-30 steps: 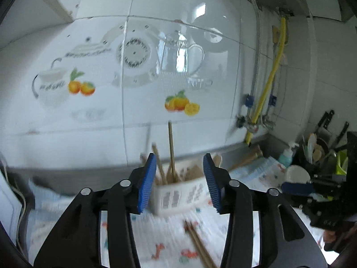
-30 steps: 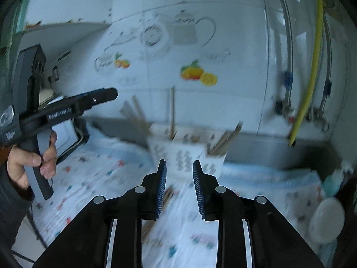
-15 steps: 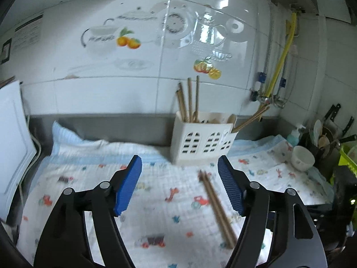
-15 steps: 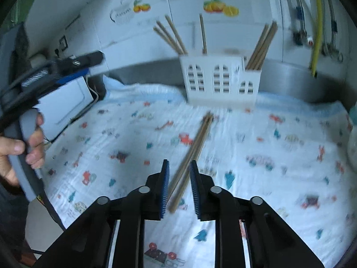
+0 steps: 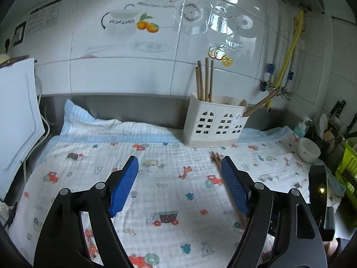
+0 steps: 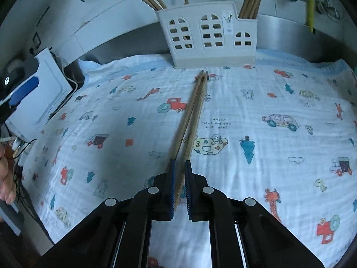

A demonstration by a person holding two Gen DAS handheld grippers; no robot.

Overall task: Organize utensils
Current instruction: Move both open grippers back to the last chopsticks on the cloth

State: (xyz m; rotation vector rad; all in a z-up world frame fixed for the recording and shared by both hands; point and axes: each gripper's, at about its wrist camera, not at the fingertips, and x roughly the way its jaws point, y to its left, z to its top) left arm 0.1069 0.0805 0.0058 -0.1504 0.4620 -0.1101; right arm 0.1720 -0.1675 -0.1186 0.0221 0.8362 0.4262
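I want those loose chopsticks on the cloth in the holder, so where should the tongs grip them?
Grip the chopsticks at their near end, coming from above along their length. They lie flat, side by side, pointing toward the holder; the right tongs already pinch there.

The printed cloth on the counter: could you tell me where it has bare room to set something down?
The cloth lies bare across its left and middle, from the white board to the loose chopsticks, and again right of them. It is crowded at the back around the white holder and at the far right by the bowl.
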